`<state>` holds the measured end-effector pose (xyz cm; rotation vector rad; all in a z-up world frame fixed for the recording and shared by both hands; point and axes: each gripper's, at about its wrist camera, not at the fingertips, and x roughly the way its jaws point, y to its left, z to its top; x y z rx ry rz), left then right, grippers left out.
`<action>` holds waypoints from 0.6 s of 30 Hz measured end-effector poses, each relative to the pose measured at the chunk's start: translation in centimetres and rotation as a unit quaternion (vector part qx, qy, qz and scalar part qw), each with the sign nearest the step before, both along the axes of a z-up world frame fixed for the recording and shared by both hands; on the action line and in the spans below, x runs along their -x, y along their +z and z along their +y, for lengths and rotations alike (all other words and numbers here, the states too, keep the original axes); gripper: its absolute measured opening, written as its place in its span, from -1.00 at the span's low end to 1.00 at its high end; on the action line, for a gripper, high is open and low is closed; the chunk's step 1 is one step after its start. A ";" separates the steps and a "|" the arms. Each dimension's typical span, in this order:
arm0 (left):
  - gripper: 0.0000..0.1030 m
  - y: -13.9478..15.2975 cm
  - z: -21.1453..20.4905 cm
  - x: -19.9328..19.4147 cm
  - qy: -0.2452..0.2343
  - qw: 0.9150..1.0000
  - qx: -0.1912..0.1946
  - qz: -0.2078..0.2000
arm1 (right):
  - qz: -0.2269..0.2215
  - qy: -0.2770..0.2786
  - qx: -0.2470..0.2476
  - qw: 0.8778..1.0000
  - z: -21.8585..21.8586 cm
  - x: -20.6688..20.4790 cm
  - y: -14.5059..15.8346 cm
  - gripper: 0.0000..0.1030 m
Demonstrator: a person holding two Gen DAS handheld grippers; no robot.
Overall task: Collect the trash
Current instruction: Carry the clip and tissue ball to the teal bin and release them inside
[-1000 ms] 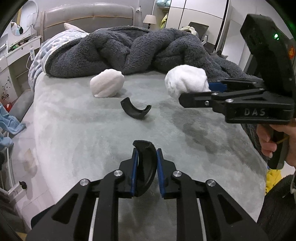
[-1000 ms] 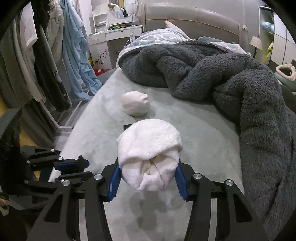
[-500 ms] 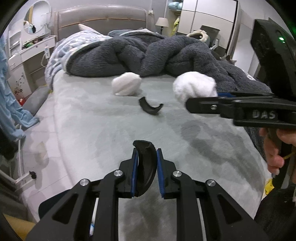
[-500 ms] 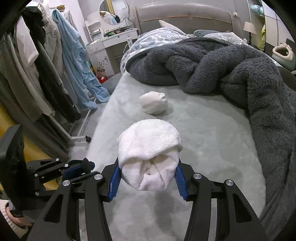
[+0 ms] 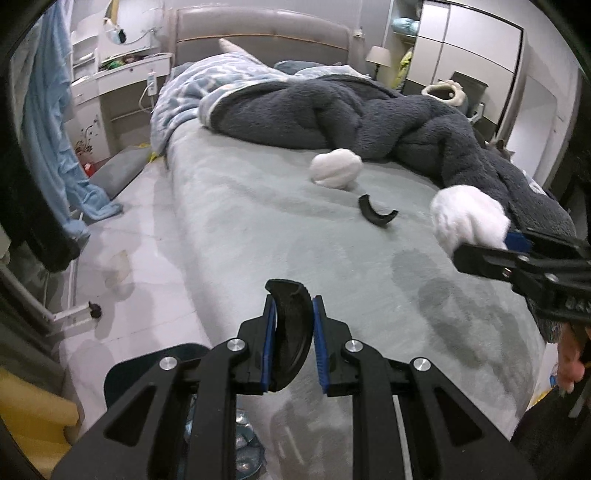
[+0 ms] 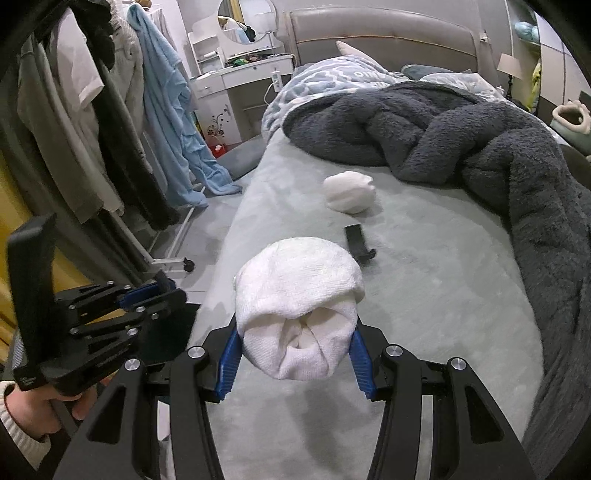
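Two claws carry trash above the grey bed sheet (image 5: 258, 229): the left gripper (image 5: 293, 332) pinches a curved black plastic shard (image 5: 291, 332), and the right gripper (image 6: 295, 354) clamps a rolled white towel bundle (image 6: 299, 306). Farther up the bed lie a second black curved piece (image 6: 357, 243) and, just beyond it, a white crumpled wad (image 6: 349, 192) near the dark grey fleece blanket (image 6: 480, 147).

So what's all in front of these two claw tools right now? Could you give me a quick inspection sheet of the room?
Surface: grey bed cover, bare in the middle.
Job's things: white wad and curved black piece lying on the bed, apart.
Clutter: dark fluffy blanket heaped near the headboard.
Grippers: left gripper shut on a black curved piece; right gripper shut on a rolled white cloth.
Cables: white lead hanging at the dresser.
Surroundings: clothes rack, mirror.
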<state>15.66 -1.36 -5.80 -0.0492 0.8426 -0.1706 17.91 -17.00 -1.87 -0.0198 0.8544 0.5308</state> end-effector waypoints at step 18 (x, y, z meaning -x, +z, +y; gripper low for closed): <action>-0.59 -4.3 6.4 0.4 0.075 0.995 -0.017 0.070 | -0.010 0.043 -0.004 0.999 6.2 1.6 0.9 0.01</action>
